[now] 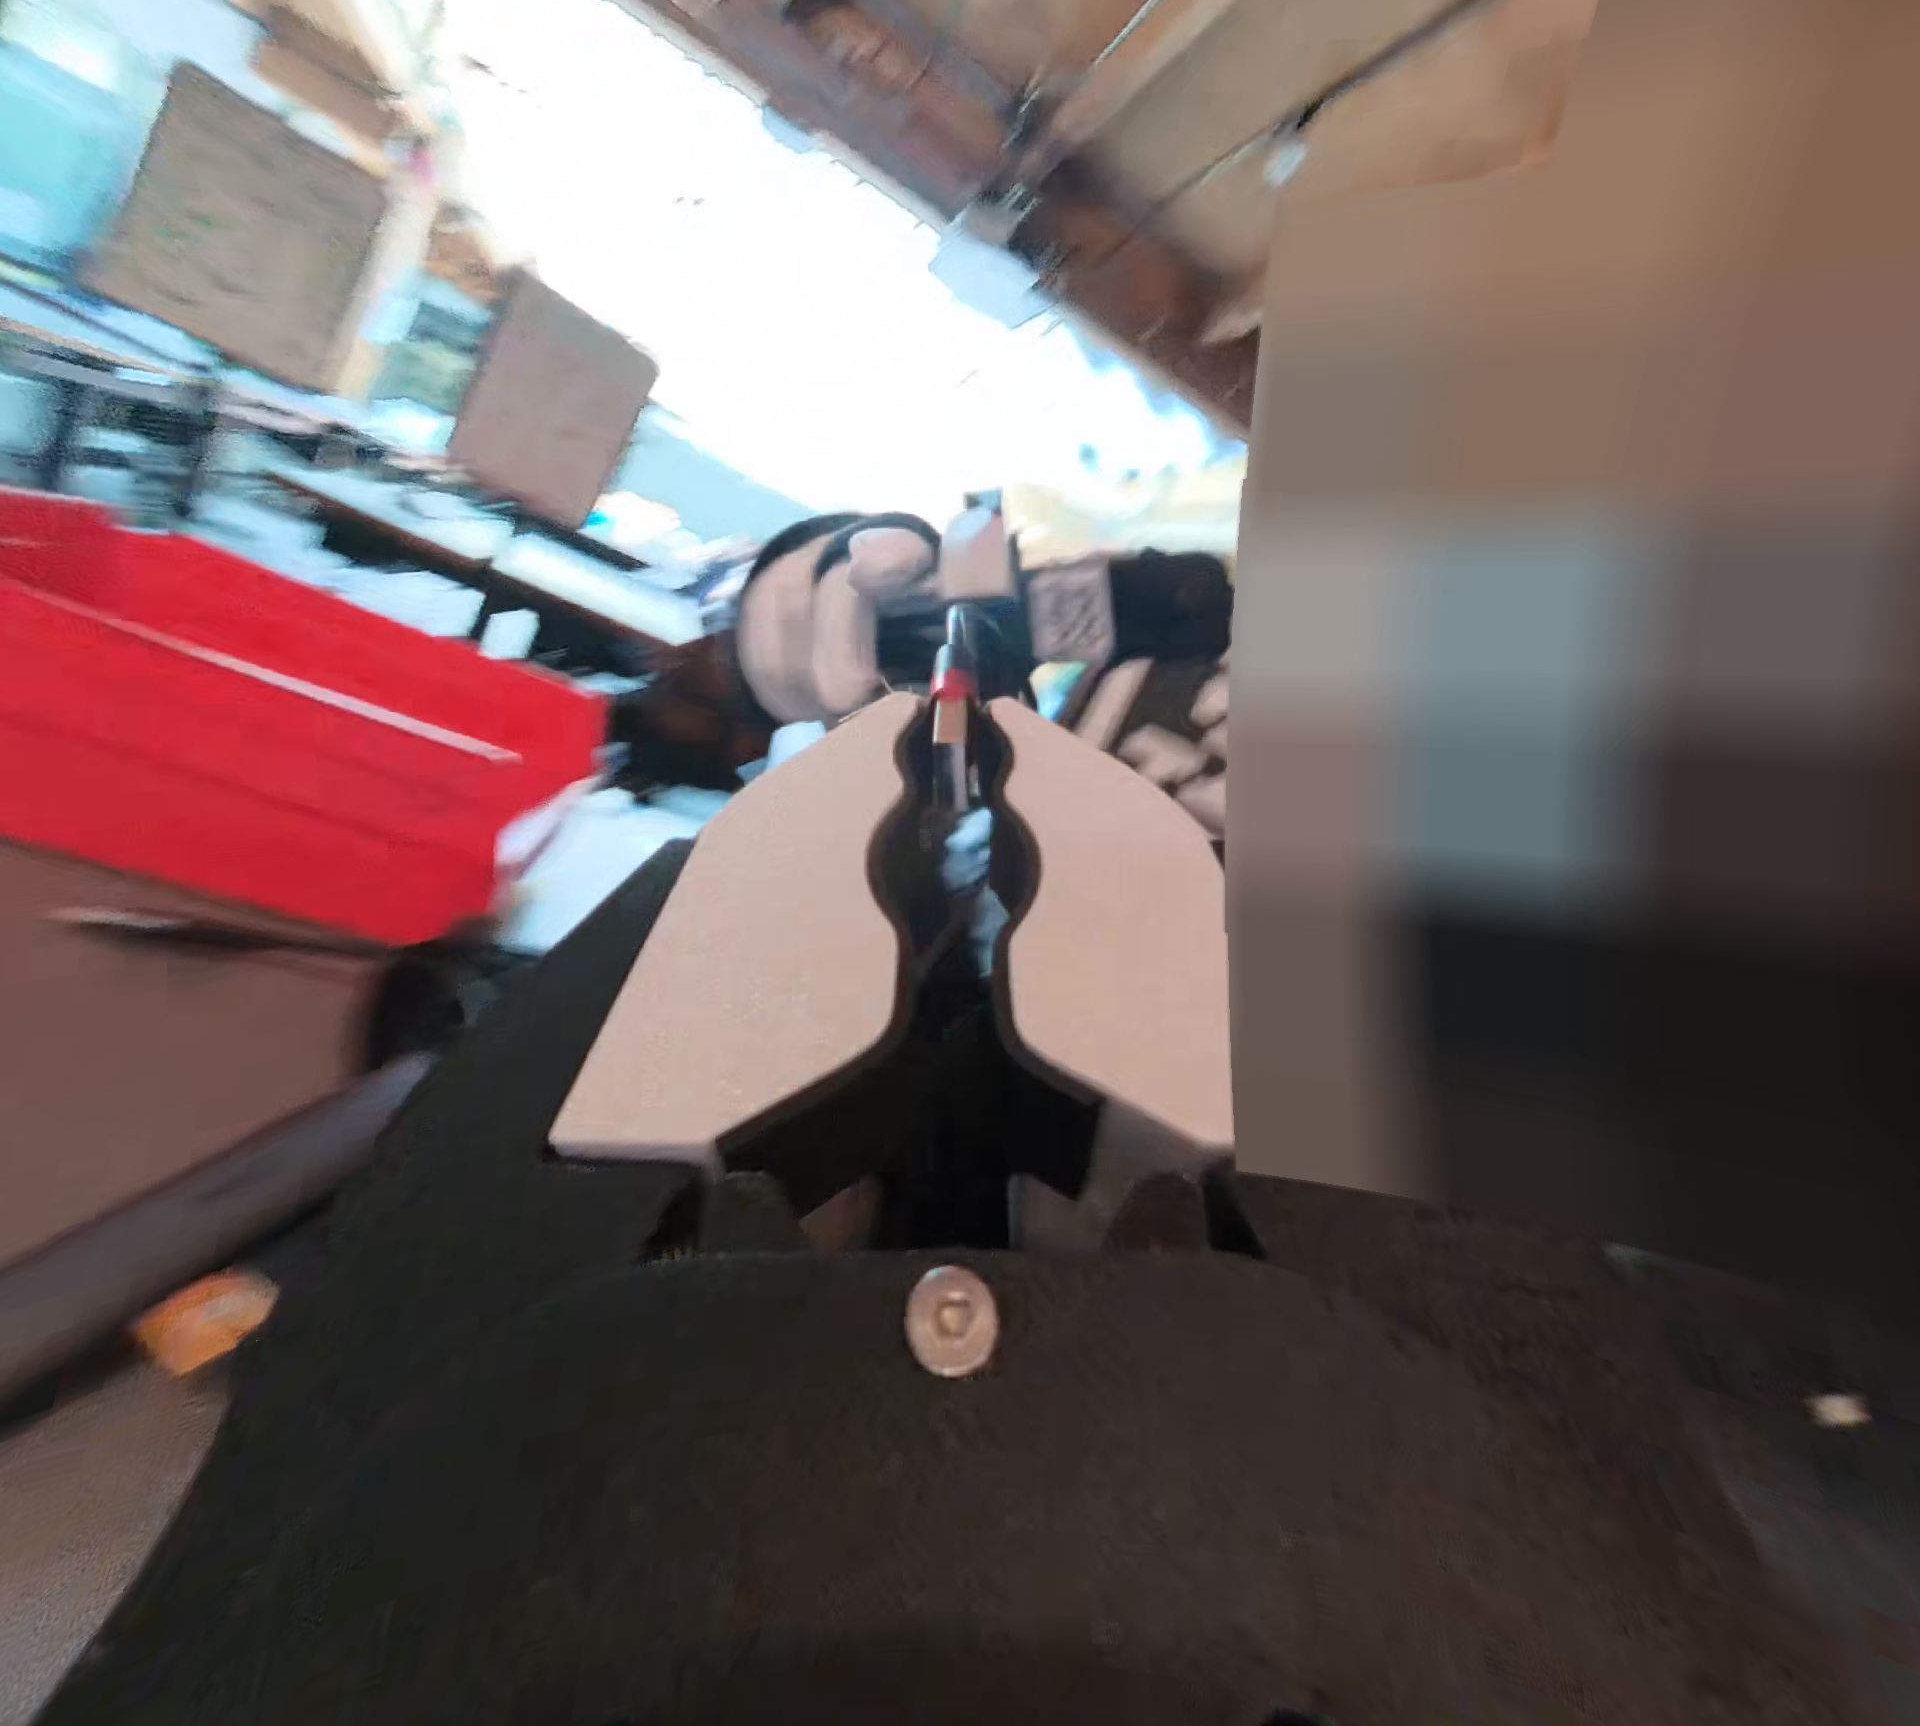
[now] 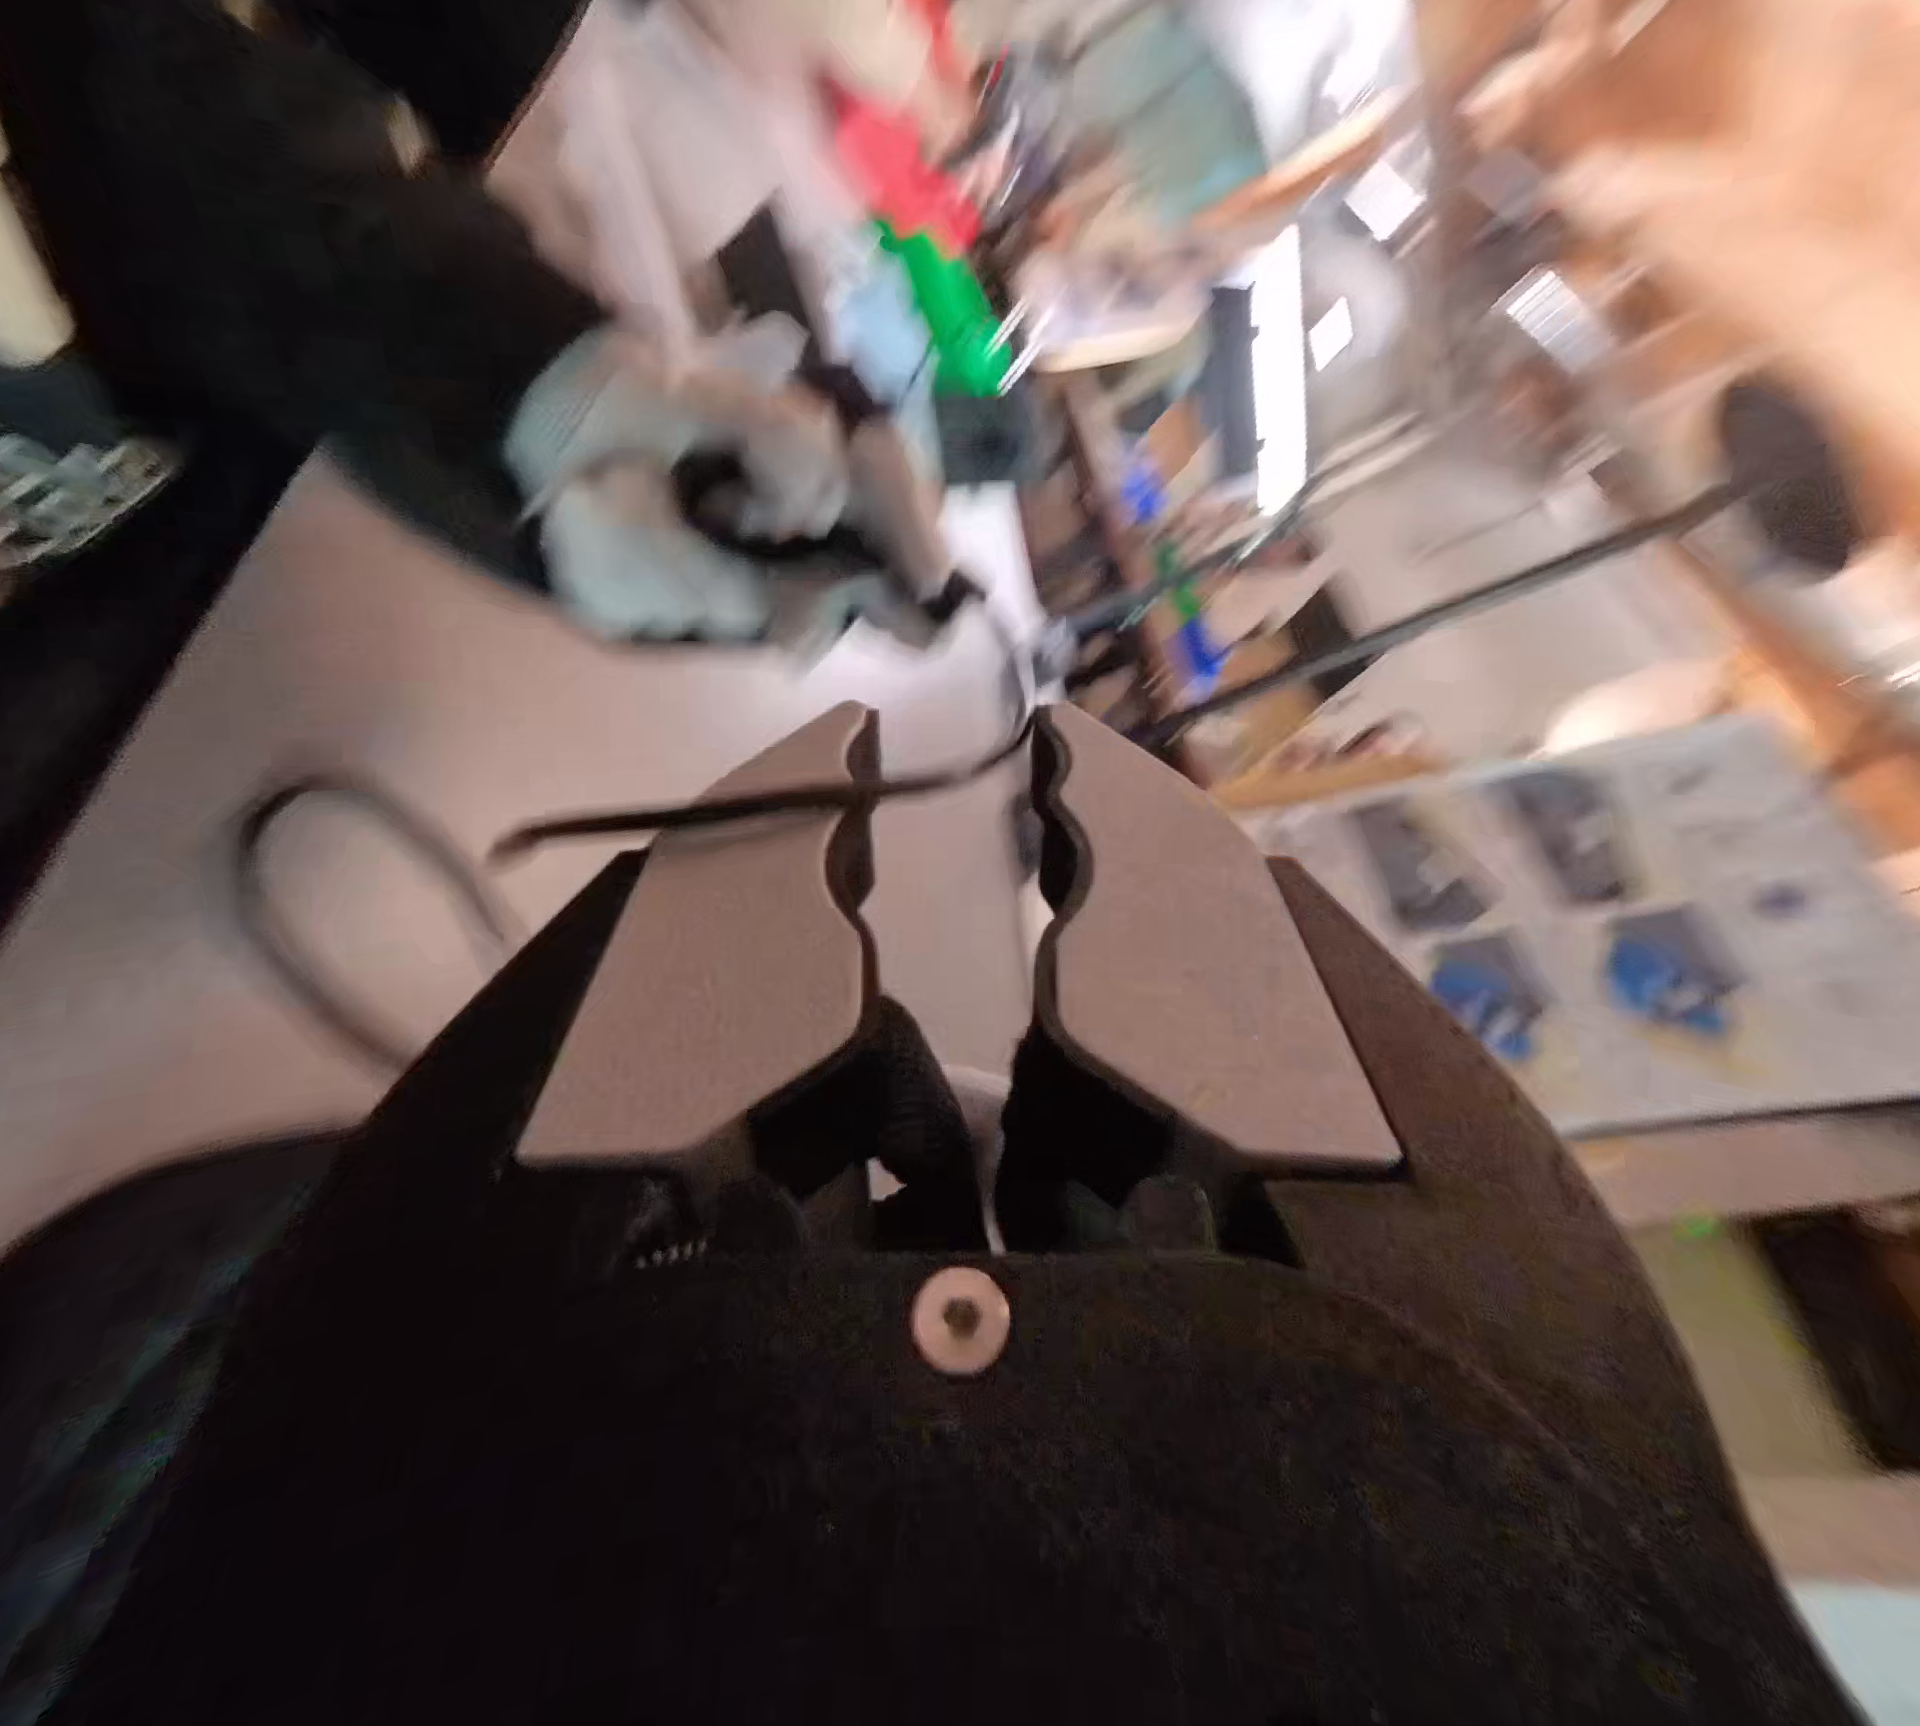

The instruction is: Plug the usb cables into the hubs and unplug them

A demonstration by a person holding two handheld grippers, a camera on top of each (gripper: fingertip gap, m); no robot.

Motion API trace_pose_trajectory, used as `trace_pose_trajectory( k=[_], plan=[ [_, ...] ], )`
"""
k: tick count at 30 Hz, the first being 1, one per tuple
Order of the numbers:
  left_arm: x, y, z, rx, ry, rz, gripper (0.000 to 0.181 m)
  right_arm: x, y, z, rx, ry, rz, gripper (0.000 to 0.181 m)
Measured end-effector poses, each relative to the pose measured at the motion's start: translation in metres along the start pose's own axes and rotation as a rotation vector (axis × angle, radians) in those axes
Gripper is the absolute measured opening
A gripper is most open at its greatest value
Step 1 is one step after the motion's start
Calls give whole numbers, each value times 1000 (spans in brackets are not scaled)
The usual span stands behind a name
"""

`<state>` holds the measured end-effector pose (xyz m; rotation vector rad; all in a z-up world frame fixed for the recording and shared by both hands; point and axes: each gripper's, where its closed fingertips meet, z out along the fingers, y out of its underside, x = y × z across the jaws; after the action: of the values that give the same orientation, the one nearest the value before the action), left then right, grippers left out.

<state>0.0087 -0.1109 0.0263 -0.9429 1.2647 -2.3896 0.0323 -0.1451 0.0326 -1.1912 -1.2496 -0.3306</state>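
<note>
The left claw [image 1: 951, 720] was clenched on a black usb cable [image 1: 951, 710] with a red band. The right claw [image 2: 954, 726] was released, above a thin black cable [image 2: 727, 812] on the worktop [image 2: 436, 720].

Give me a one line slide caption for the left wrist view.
Left gripper shut on a black USB plug with a red band, tilted up toward a gloved hand holding the other gripper.
</note>
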Motion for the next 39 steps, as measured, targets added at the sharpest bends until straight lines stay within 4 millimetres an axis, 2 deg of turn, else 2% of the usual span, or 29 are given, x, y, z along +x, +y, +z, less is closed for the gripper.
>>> trace_pose_trajectory(
  k=[1, 4, 6, 8, 10, 13, 16, 19, 26, 28, 30, 33, 36, 38, 39],
  plan=[
    [-3, -1, -5, -63, -85, 109, 7, -9, 16, -5, -96, -77, 52, 29],
    [-13, -3, -19, -261, -341, 416, 7, -30, 54, -26, -348, -221, 210, 40],
    [-20, -1, -27, -403, -504, 619, 6, -25, 63, -33, -409, -181, 213, 39],
    [-25, 2, -29, -523, -632, 796, 7, -11, 51, -27, -341, -98, 164, 33],
    [-28, 5, -26, -613, -730, 978, 7, -5, 26, -11, -217, -57, 131, 30],
    [-29, 8, -21, -745, -852, 1255, 7, -13, -1, 15, -105, -61, 92, 26],
    [-23, 10, -14, -805, -890, 1423, 7, -21, -8, 35, -92, -48, 20, 22],
    [-18, 13, -10, -827, -885, 1473, 7, -18, -11, 41, -75, -6, -19, 17],
    [-13, 18, -6, -860, -853, 1527, 7, -18, 0, 41, -130, 7, -88, 16],
    [-9, 19, -3, -855, -836, 1541, 7, -19, 5, 44, -164, 11, -125, 9],
    [-4, 18, -1, -832, -821, 1558, 7, -16, 1, 44, -143, 37, -161, 5],
    [22, 9, 14, -565, -659, 1550, 11, -5, -24, 34, 60, 93, -125, 5],
    [64, 0, 27, -196, -395, 1386, 15, 3, -52, 16, 400, 85, 44, 5],
    [71, -6, 28, -72, -332, 1266, 20, 6, -60, 10, 574, 58, 166, 5],
    [71, -3, 30, -60, -298, 1229, 21, 7, -62, 9, 634, 42, 219, 5]
  ],
)
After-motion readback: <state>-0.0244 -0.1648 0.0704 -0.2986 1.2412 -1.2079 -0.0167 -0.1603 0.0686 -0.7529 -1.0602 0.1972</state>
